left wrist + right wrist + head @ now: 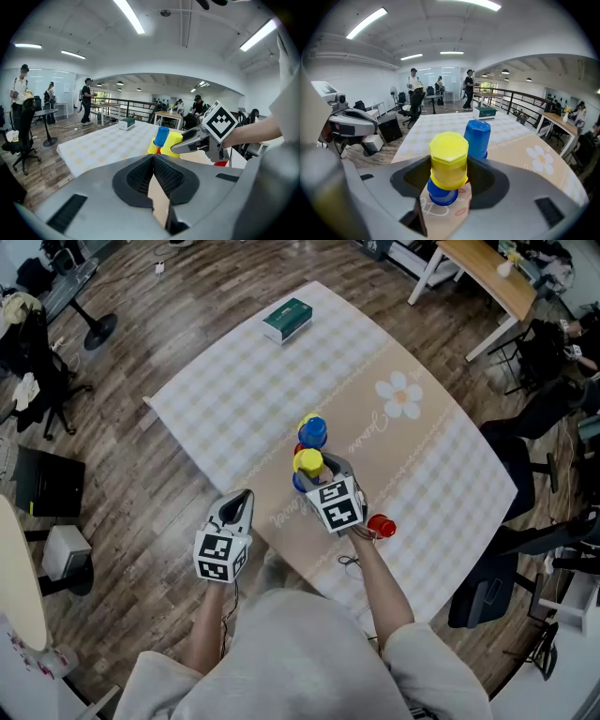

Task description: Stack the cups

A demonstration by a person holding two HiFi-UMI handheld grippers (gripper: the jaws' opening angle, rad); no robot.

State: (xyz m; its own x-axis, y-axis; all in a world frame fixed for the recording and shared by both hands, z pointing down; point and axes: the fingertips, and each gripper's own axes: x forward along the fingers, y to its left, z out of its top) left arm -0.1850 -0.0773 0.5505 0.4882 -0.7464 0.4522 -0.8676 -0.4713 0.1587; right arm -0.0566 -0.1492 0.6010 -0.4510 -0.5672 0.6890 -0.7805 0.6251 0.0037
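An upturned yellow cup (448,159) is pinched between the fingers of the right gripper (312,471) and held over a blue cup (440,196) on the desk (234,399), with another blue cup (478,137) just behind. The fingers of the left gripper (152,164) are pressed together on nothing, beside the desk's near edge.

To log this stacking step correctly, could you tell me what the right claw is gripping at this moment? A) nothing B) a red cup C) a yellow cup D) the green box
C: in the right gripper view the right claw has its jaws closed on the sides of an upside-down yellow cup, held just above a blue cup.
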